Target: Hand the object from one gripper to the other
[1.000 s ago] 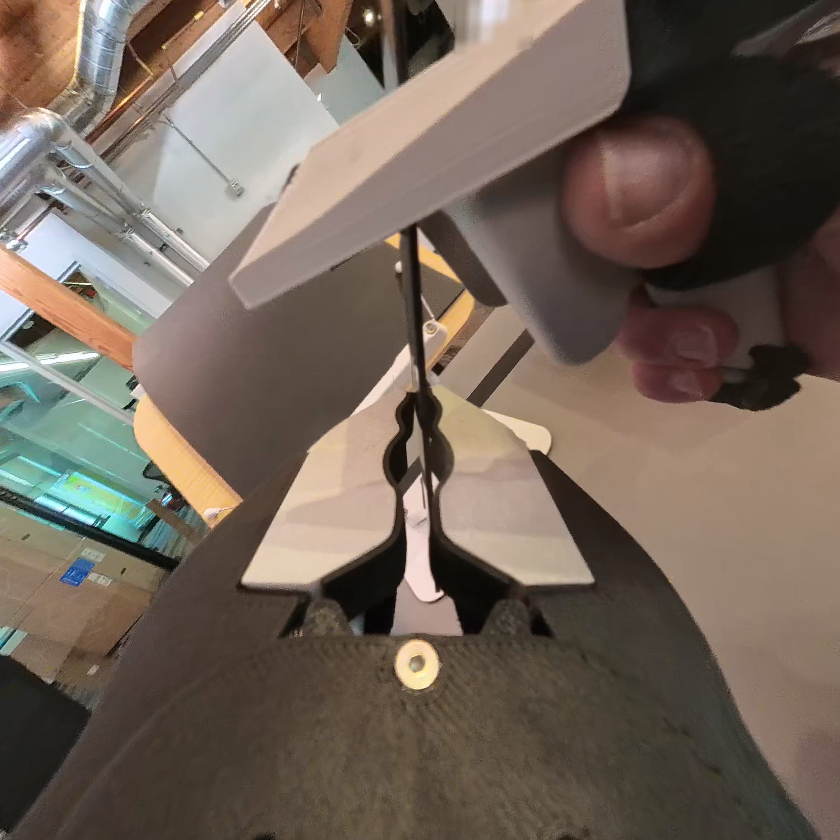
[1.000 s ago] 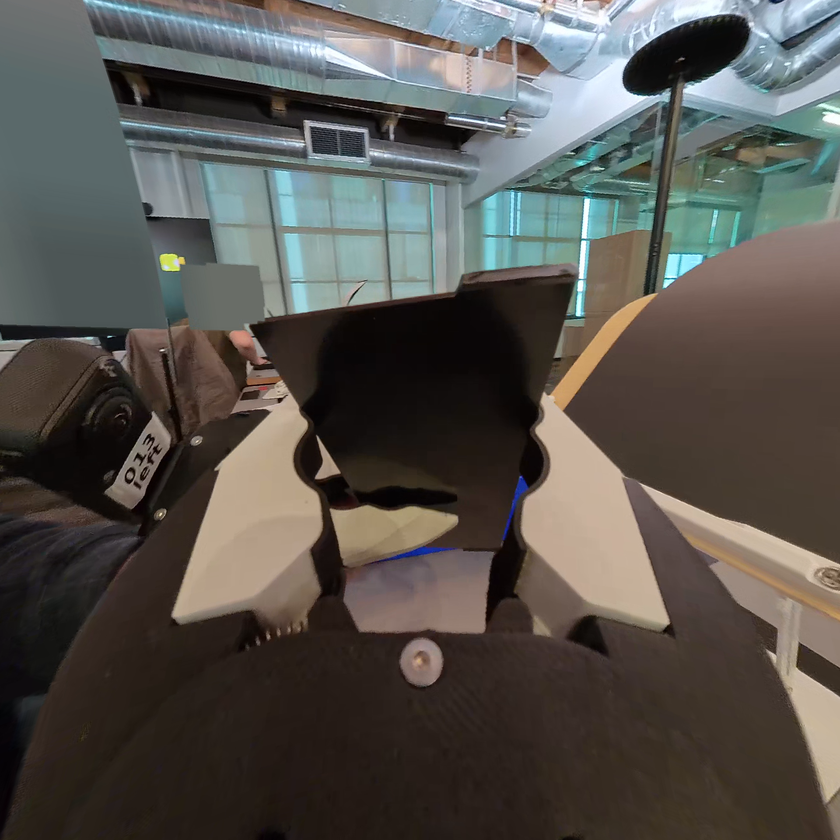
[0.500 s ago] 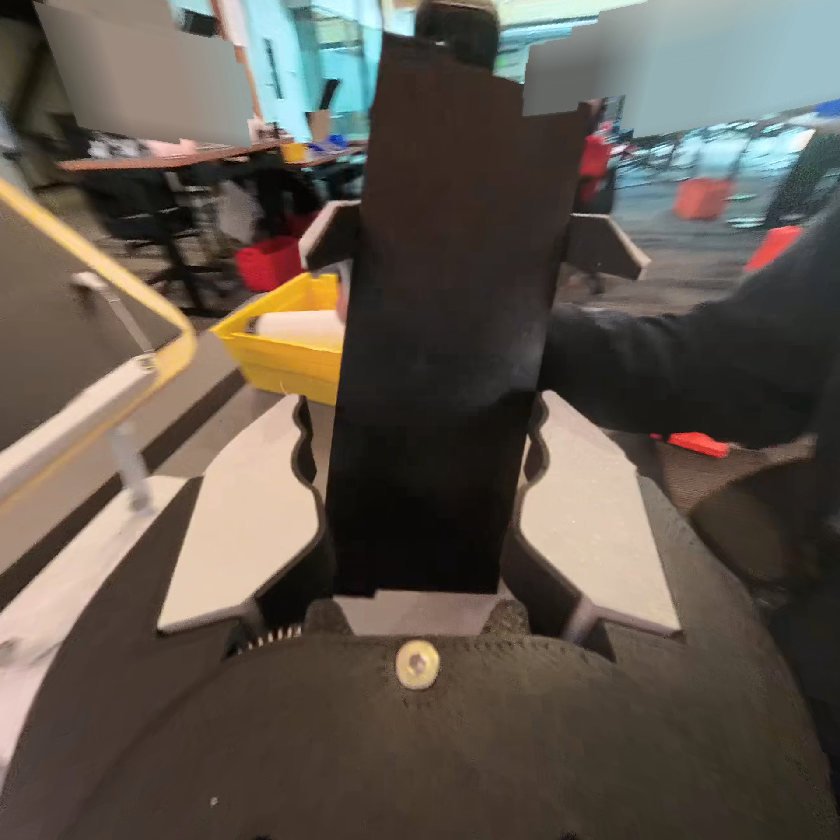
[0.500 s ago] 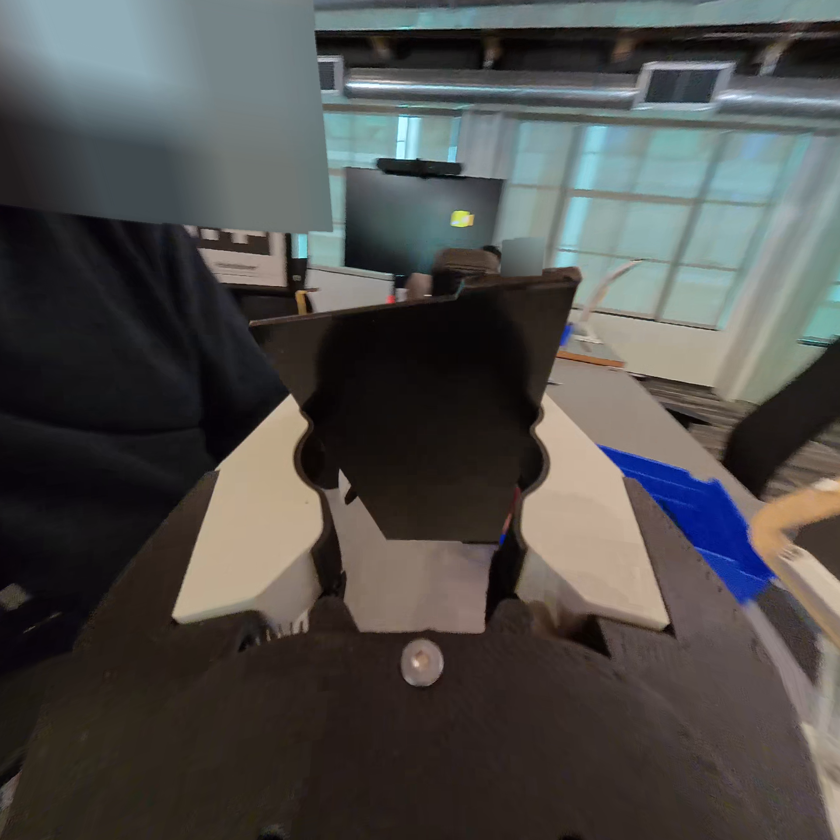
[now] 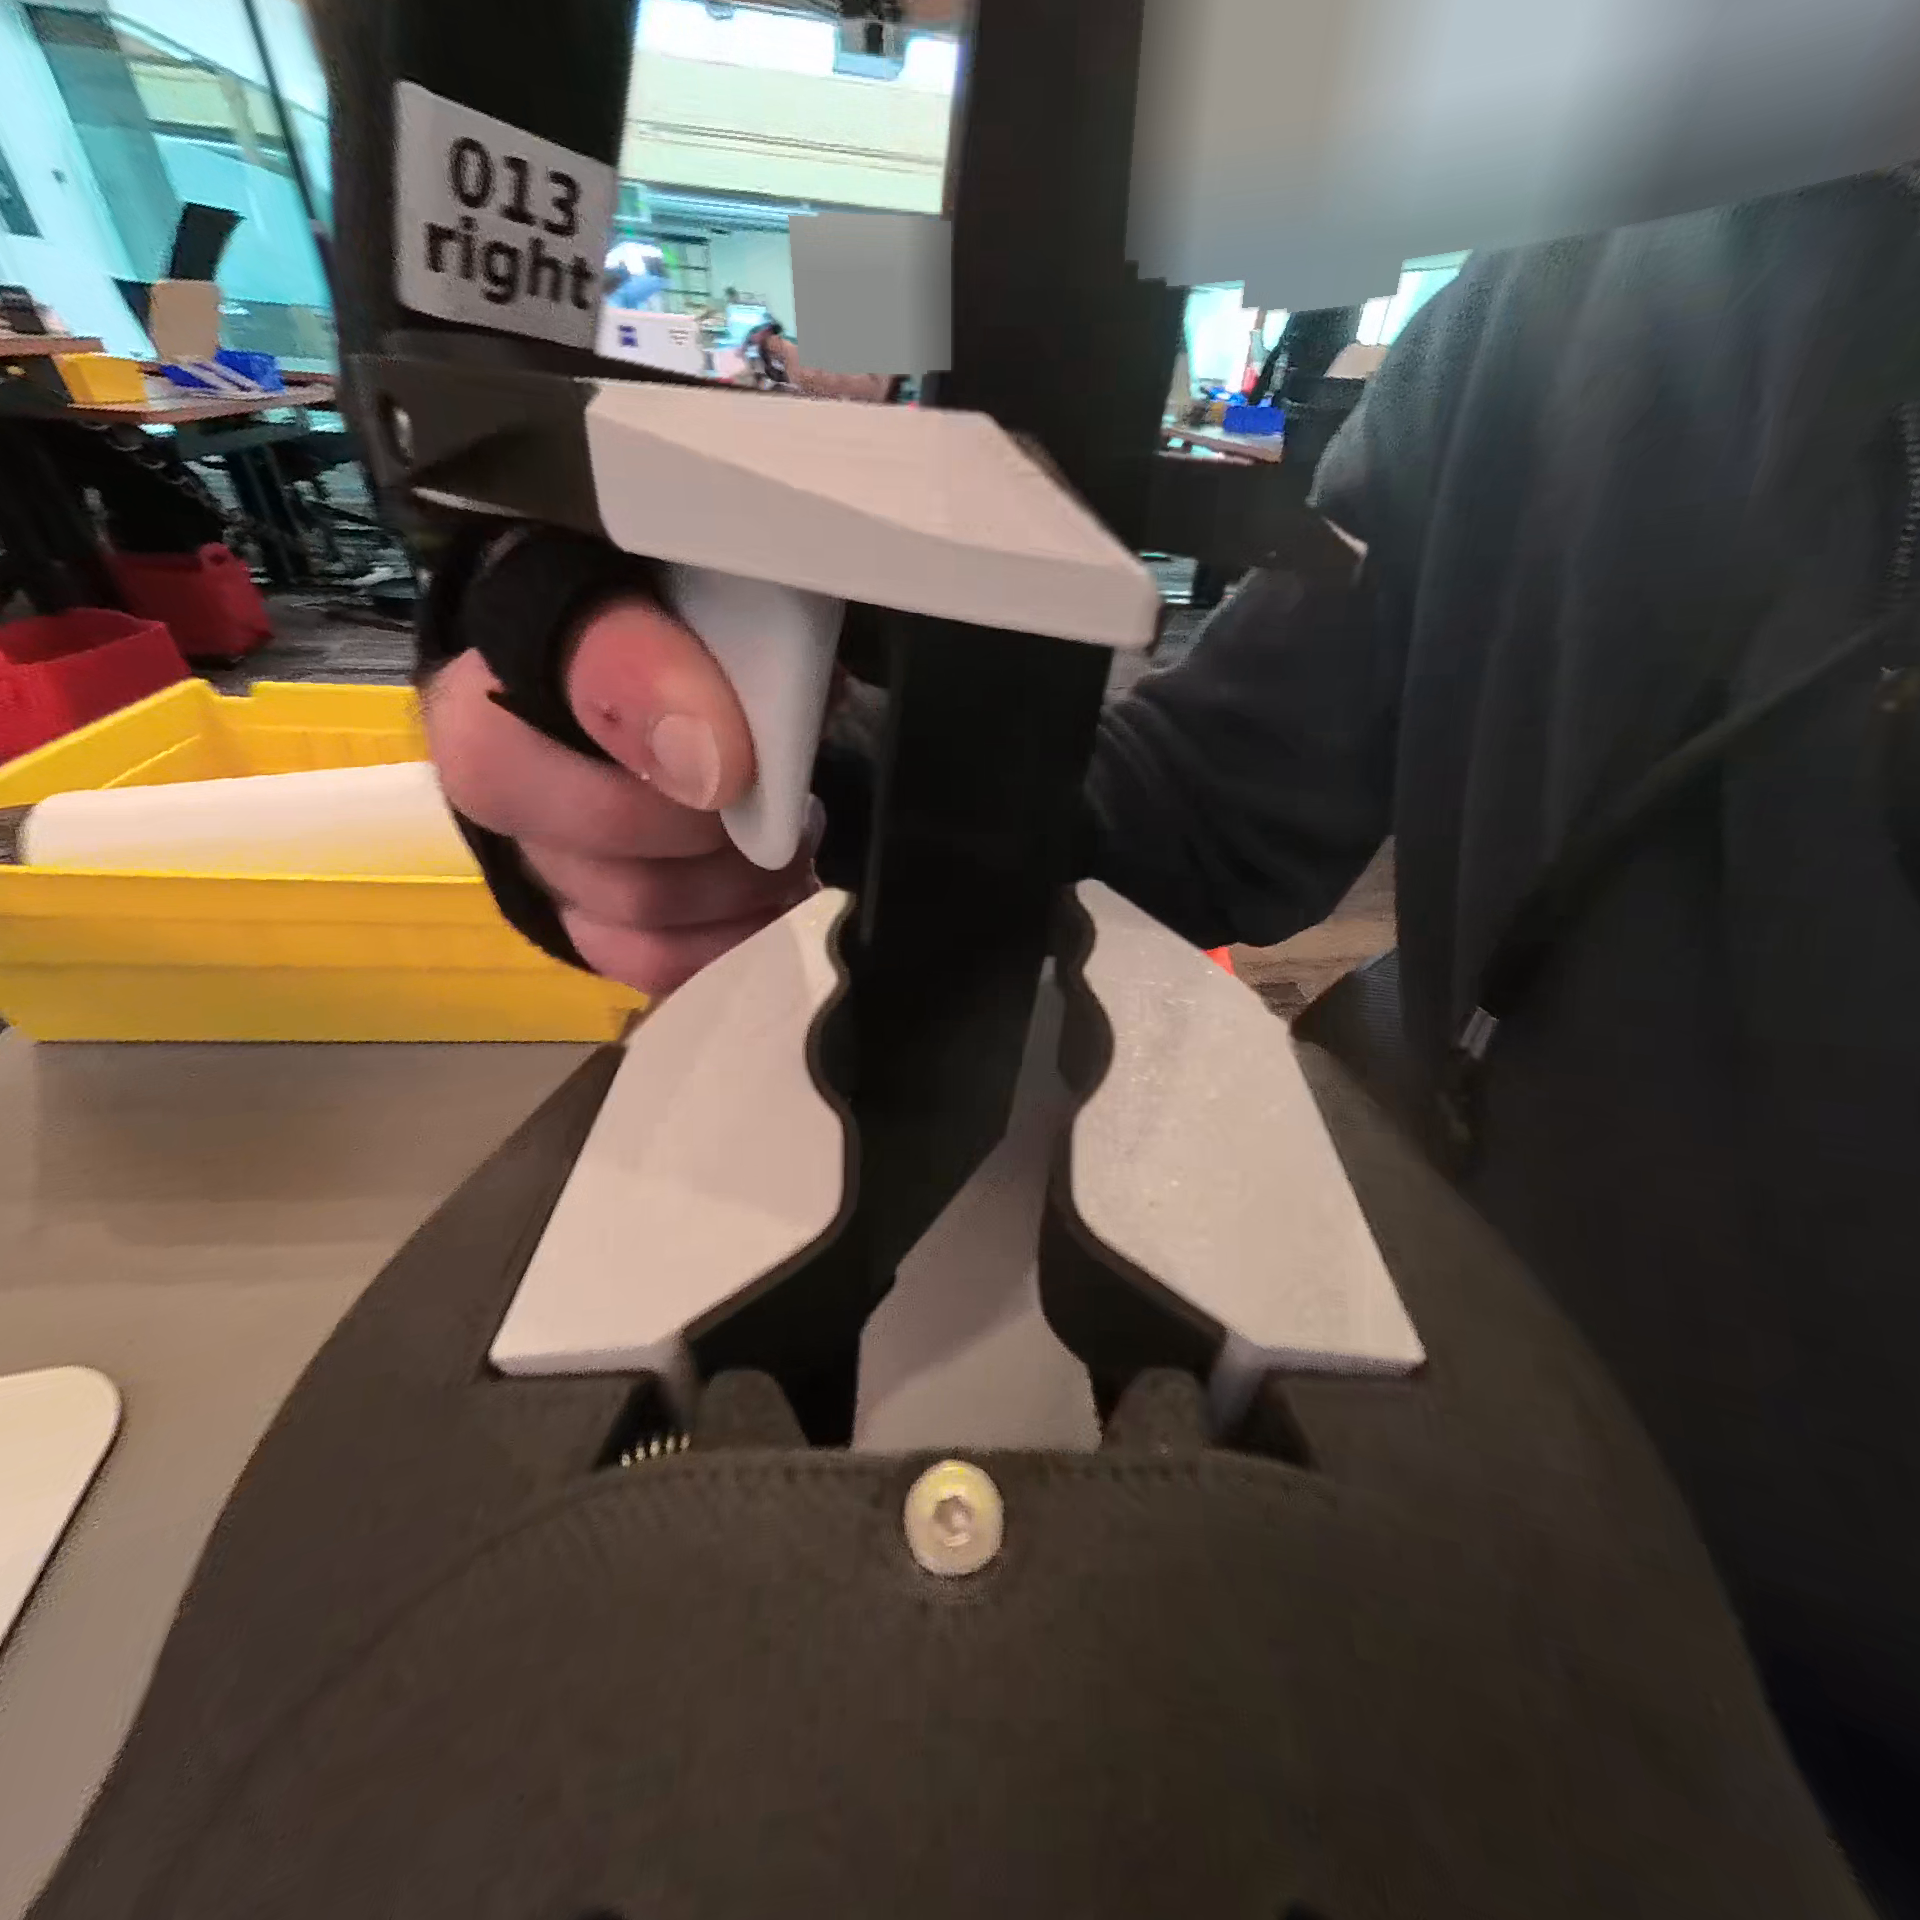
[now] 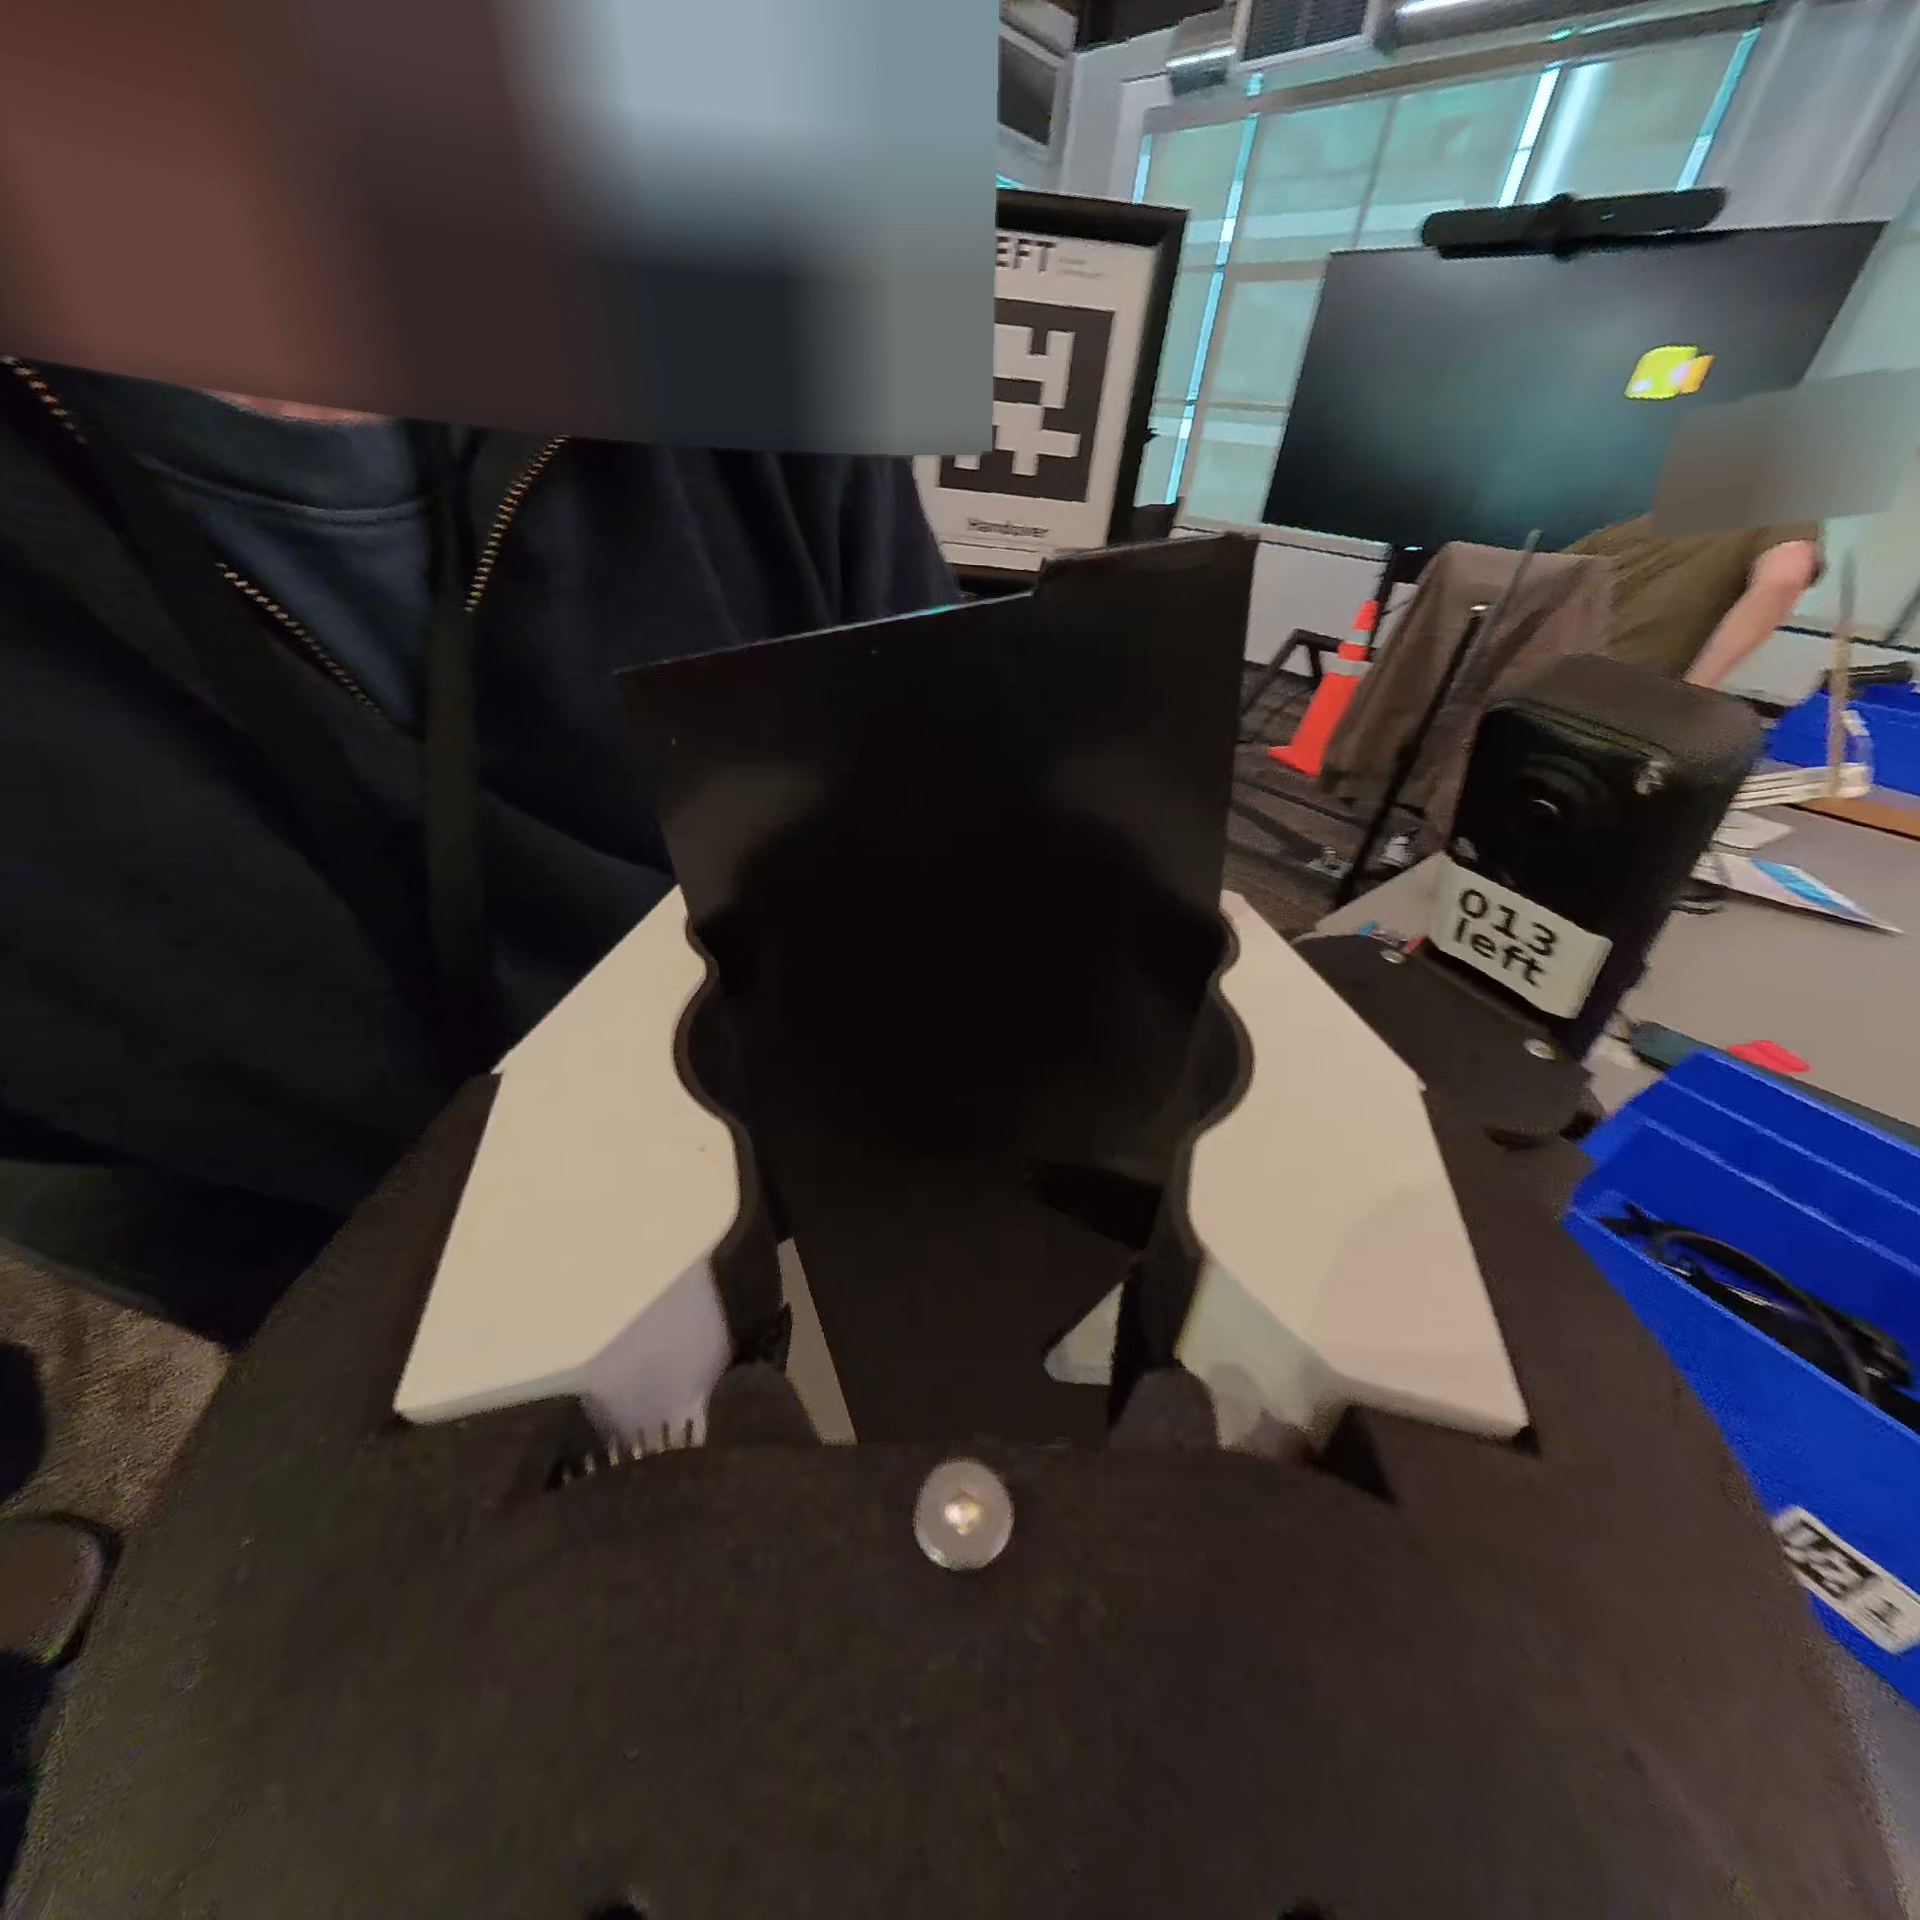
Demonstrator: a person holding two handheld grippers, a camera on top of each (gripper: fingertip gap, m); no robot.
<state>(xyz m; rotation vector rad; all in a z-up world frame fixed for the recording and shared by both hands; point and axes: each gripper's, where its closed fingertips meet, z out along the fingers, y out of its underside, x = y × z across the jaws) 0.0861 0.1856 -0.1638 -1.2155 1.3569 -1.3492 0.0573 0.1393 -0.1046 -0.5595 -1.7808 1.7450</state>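
Now the left gripper [image 5: 951,1049] has closed in on the black flat piece [image 5: 977,790]; half a second ago its fingers stood wide on both sides of it. Nearest in the left wrist view, the two pale fingers [image 5: 717,1132] sit close against the bottom end of the piece, and they seem to be pinching it. Just past them, the piece stands upright and goes up into the right gripper [image 5: 862,520], which a hand [image 5: 613,769] holds from the left. In the right wrist view, the right gripper [image 6: 961,1081] has its own fingers [image 6: 592,1153] pressed on both edges of the same black flat piece [image 6: 956,894], so it has not let go. I think both grippers hold the piece at once, so the hand-over is halfway done. Next, the right fingers should spread while the left ones keep their pinch. If the left pinch is weak, the piece could slip down. Farther off on the left, a yellow bin [image 5: 260,935] with a white roll [image 5: 229,831] sits on the grey worktop [image 5: 208,1195]. A blue bin [image 6: 1766,1247] sits on the right in the right wrist view.
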